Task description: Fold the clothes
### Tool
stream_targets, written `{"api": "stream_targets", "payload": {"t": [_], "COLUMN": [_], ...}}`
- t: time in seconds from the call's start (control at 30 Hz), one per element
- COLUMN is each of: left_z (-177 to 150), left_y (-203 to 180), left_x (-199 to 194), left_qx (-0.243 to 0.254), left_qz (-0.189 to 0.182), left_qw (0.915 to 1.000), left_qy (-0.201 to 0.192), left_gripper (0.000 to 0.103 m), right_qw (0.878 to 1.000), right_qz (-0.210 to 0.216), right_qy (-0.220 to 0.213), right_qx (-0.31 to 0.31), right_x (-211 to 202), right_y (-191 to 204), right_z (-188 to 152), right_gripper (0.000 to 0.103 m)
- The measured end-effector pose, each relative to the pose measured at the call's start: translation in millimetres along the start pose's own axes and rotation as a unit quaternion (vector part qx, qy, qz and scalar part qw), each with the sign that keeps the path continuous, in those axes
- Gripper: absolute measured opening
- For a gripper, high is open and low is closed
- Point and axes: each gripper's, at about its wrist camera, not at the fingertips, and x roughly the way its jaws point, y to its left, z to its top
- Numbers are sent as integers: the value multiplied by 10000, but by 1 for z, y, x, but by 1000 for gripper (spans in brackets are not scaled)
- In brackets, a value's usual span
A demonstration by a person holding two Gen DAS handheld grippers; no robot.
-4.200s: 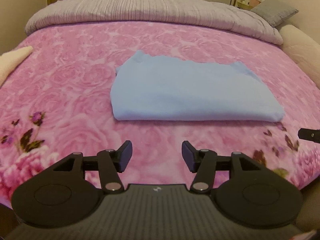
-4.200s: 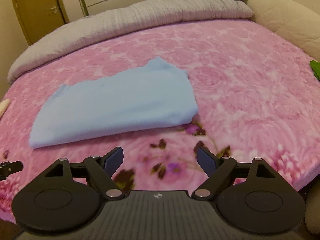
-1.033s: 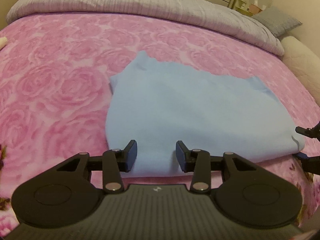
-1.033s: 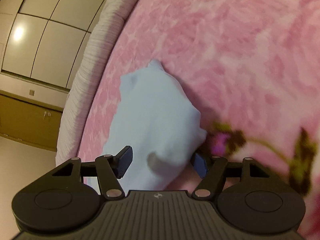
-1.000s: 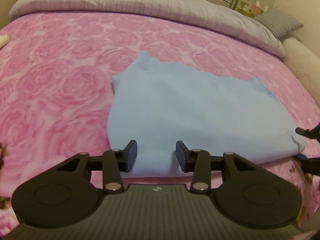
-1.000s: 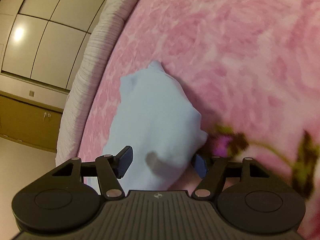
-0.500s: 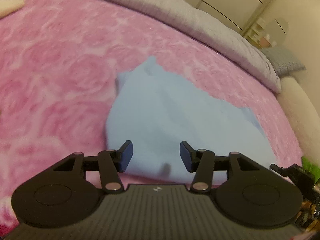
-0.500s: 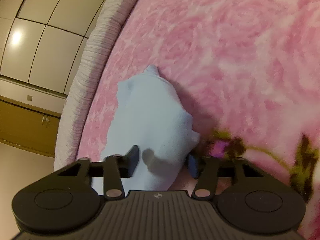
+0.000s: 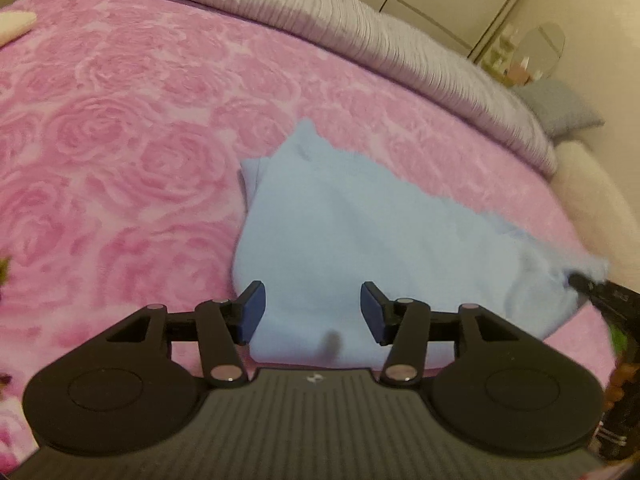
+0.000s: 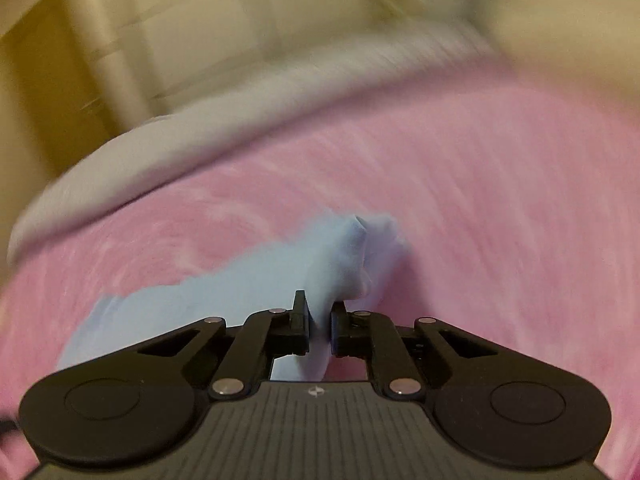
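A light blue cloth (image 9: 360, 232) is spread on the bed (image 9: 120, 120), already doubled into a rough rectangle. Its right end (image 10: 352, 256) is pinched between the nearly closed jaws of the right gripper (image 10: 319, 328) and raised off the cover. The left gripper (image 9: 312, 312) is held wide open, with the near edge of the cloth lying between its fingers, nothing clamped. The fabric is judged soft, light and limp: it sags and bunches wherever it is lifted. A hold is best taken at corners or along a folded edge, through all layers, so they do not slide apart.
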Motion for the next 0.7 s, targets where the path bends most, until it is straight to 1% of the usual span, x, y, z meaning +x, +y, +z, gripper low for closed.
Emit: {"api": "stream_targets", "payload": {"t": [0.03,0.07,0.1,0.13,0.2,0.23,0.27,0.3,0.33,0.37,0.4,0.43,0.5,0.57,0.6,0.63,0.7], "left_z": [1,2,3,5,4,3,3,1,0,-1,-2,-3,-4,-2,-2,-1,1], "left_y": [4,9,13,18,27,32,37,40,42,45,48,50,53,53,53,53,52], "left_x": [-4,-8,-12,-15,-20,-21,-21,-21,-21,-20,-20,-19,-19,-17,-17,-16,-9], "left_qx": [-85,-169,-254,-339,-550,-678,-802,-868,-933,-998,-1063,-1128,-1256,-1383,-1447,-1510,-1608], "left_qz": [-77,-155,-232,-310,-527,-625,-721,-774,-828,-881,-935,-988,-1143,-1344,-1444,-1543,-1666], "left_qw": [9999,9997,9994,9989,9970,9956,9941,9931,9921,9911,9899,9887,9855,9812,9789,9764,9728], "left_qy": [-30,-59,-89,-118,-144,-141,-137,-118,-100,-81,-63,-44,-38,-60,-70,-81,-48], "left_gripper": [46,46,45,45,45,45,45,45,45,45,45,45,45,45,45,45,48], "right_qw": [9985,9940,9866,9751,9559,9460,9386,9317,9255,9217,9186,9178,9200,9254,9326,9403,9608], "right_qz": [180,387,592,840,1228,1420,1542,1637,1729,1777,1810,1872,2095,2309,2337,2346,2177], "right_qy": [-110,-196,-281,-288,-97,126,376,621,848,929,963,939,970,962,914,862,863], "right_qx": [-510,-1003,-1493,-2033,-2665,-2911,-3062,-3184,-3262,-3321,-3378,-3374,-3166,-2847,-2592,-2312,-1485], "right_x": [-1,-2,-3,-1,6,13,21,28,33,33,32,28,19,3,-3,-8,-7], "right_y": [24,49,74,101,136,151,161,169,174,176,177,177,168,151,140,128,98], "right_z": [0,-1,-3,-12,-35,-50,-62,-74,-84,-90,-95,-96,-90,-82,-75,-66,-49], "right_gripper": [11,11,11,11,11,11,11,14,20,29,41,52,58,61,63,62,60]}}
